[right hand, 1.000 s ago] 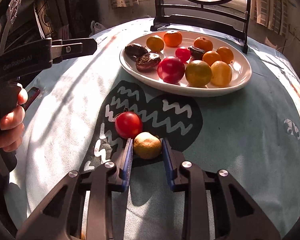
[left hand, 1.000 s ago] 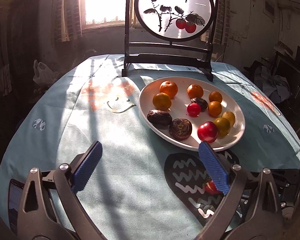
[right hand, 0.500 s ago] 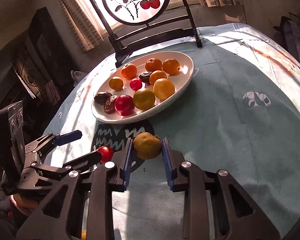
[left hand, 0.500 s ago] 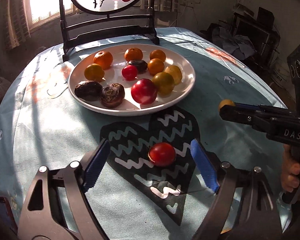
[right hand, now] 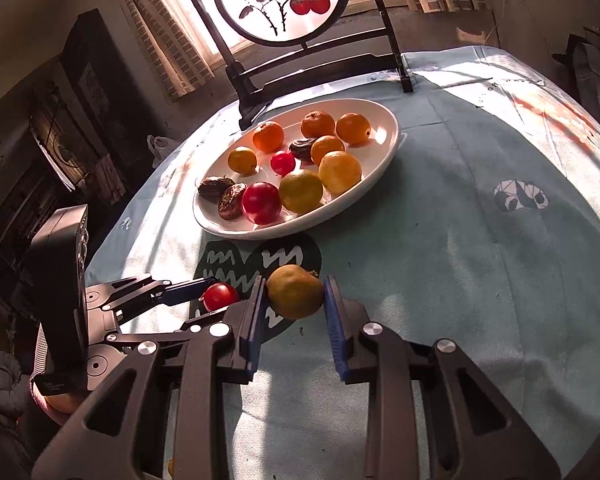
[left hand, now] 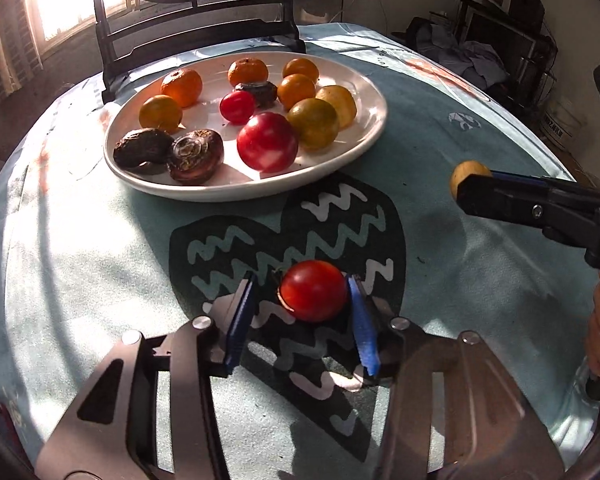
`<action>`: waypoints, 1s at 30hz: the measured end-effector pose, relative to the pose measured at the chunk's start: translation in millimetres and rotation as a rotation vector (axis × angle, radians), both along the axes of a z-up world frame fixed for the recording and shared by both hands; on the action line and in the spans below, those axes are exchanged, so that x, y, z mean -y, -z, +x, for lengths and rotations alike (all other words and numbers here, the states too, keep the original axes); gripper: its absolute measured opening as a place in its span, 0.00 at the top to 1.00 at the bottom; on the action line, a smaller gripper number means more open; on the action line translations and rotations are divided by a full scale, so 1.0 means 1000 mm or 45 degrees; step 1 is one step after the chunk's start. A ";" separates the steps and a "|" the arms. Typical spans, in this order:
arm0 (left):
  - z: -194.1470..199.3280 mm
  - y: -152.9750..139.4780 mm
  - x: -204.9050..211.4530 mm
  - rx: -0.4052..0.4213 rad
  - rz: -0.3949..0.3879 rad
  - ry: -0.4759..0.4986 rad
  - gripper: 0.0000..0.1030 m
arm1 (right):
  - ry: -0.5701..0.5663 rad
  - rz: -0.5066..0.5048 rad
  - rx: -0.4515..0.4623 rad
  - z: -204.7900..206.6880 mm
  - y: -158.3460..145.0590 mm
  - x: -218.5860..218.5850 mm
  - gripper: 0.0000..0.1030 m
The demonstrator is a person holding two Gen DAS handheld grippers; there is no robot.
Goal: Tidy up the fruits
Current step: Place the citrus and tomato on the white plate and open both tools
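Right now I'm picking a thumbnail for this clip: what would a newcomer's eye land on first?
Probably the white plate heaped with oranges, red and dark fruits, sunlit at the table's far side before a round painted screen. Next, the two loose fruits nearer: a red tomato on the dark heart print between the left gripper fingers, and a yellowish fruit clamped in the right gripper.

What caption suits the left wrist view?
Left gripper straddles a red round tomato before a white oval plate of fruit.

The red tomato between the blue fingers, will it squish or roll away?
The red tomato looks round and glossy, so it could probably roll or slip on the tablecloth. The left gripper touches only one side; a gentle squeeze seems safest.
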State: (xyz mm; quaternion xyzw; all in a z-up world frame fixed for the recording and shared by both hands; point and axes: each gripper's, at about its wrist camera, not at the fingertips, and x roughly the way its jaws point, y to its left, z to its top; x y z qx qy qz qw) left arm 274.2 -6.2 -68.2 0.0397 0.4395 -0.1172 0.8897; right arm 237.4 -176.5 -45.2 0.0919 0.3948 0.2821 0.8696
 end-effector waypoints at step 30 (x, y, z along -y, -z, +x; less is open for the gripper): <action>0.022 -0.066 -0.045 0.251 -0.265 -0.198 0.67 | 0.024 0.104 0.210 0.019 -0.024 -0.022 0.72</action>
